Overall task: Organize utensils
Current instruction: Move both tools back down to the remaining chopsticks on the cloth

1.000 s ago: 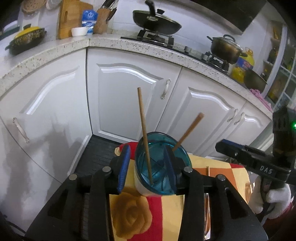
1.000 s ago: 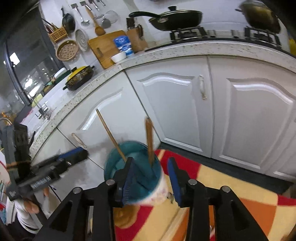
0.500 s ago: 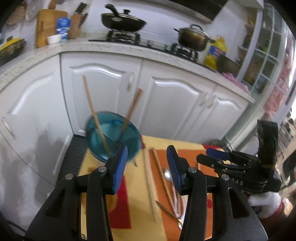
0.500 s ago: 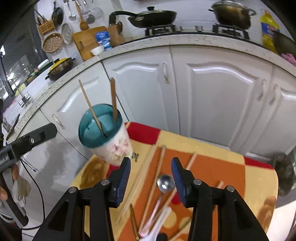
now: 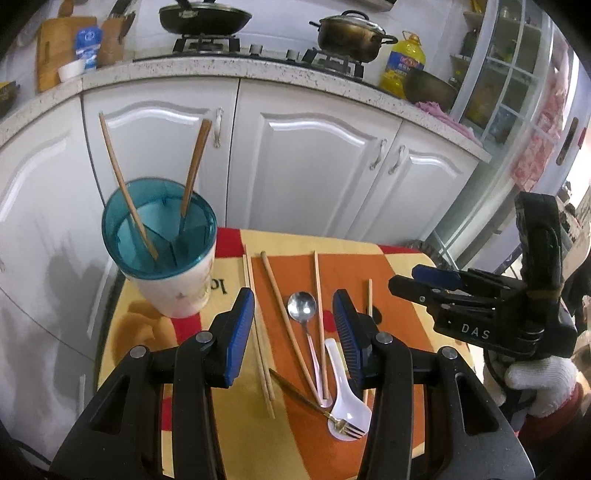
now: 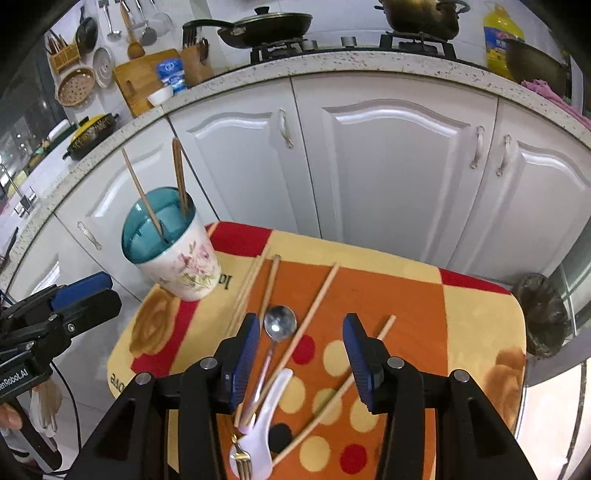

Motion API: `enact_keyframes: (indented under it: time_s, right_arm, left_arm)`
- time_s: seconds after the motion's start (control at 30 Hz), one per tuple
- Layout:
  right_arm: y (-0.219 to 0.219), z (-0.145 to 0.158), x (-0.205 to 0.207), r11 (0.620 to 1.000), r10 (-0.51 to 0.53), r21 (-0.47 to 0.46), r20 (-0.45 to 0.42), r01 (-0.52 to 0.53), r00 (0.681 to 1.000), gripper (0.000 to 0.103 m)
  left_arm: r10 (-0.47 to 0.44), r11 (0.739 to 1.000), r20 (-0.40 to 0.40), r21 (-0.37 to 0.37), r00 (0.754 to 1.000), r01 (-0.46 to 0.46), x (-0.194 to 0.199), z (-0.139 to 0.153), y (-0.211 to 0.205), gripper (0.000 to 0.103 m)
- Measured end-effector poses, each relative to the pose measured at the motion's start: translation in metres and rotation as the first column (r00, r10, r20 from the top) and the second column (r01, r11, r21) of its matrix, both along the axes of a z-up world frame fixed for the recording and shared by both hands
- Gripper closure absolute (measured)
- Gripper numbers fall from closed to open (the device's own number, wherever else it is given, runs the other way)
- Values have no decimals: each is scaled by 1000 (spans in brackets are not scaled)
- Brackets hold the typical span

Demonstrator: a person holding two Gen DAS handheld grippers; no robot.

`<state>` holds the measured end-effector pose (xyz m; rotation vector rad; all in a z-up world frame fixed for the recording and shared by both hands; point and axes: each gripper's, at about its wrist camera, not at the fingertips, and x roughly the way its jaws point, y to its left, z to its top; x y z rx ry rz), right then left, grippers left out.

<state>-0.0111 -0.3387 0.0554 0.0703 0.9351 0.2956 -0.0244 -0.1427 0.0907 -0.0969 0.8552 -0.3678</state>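
Observation:
A floral utensil holder (image 5: 173, 291) (image 6: 188, 269) with a teal insert stands at the table's far left corner, two chopsticks upright in it. Loose chopsticks (image 5: 286, 321) (image 6: 317, 302), a metal spoon (image 5: 302, 306) (image 6: 280, 321), a white plastic spoon (image 5: 347, 398) (image 6: 266, 424) and a gold fork (image 5: 343, 426) (image 6: 242, 461) lie on the patterned cloth (image 5: 399, 258) (image 6: 476, 317). My left gripper (image 5: 293, 299) (image 6: 85, 295) hovers open above the spoon and chopsticks. My right gripper (image 6: 301, 325) (image 5: 406, 284) is open over the same cluster, holding nothing.
White cabinet doors (image 6: 388, 177) stand close behind the small table. The counter above carries pans, a pot (image 5: 351, 35), an oil bottle (image 5: 402, 62) and a cutting board (image 6: 144, 77). A gloved hand (image 5: 543, 380) holds the right gripper at the table's right edge.
Both grippers have pulled away from the utensil holder and swung right and down over the loose utensils. The left jaws, earlier on either side of the holder, now stand wider and empty.

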Motion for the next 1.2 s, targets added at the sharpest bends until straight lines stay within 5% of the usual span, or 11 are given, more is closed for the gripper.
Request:
enact_keyframes:
  time_s: [0.97, 1.2]
  right_arm:
    - [-11, -13, 4, 999, -32, -27, -37, 31, 999, 46]
    - [-15, -38, 14, 998, -40, -56, -94, 35, 995, 44]
  left_arm:
    - [70, 998, -59, 1, 996, -70, 4, -21, 19, 60]
    - [99, 995, -117, -5, 988, -101, 13, -48, 34, 60]
